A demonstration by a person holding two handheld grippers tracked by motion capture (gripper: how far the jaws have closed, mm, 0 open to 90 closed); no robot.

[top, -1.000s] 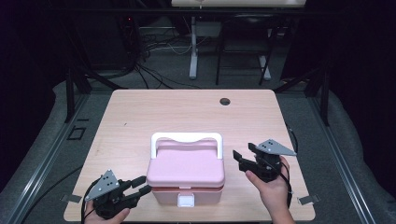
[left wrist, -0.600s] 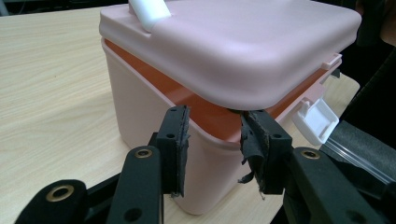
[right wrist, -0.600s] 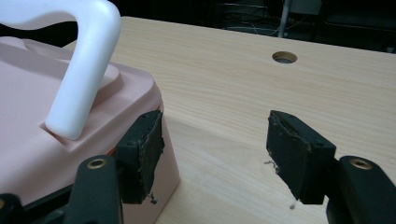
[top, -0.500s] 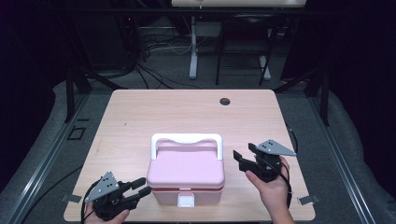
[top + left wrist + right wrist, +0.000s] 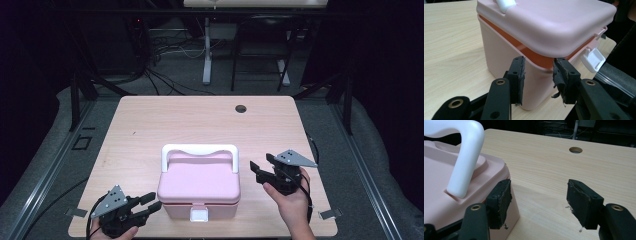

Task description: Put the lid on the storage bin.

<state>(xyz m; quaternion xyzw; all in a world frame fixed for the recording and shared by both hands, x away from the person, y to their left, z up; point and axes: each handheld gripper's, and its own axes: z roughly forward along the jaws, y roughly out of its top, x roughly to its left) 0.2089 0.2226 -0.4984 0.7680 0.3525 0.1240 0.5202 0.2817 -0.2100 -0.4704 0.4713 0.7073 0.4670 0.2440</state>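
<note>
No legible text, label, brand or number on any surface. The pink box [image 5: 199, 186] carries no print on lid or wall; the tabletop [image 5: 150, 125] is unmarked wood grain.

The box [image 5: 199, 187] sits on the table [image 5: 165, 120] toward six o'clock. The left gripper [image 5: 148, 204] lies at its eight o'clock, the right gripper [image 5: 260, 170] at its three o'clock.
</note>
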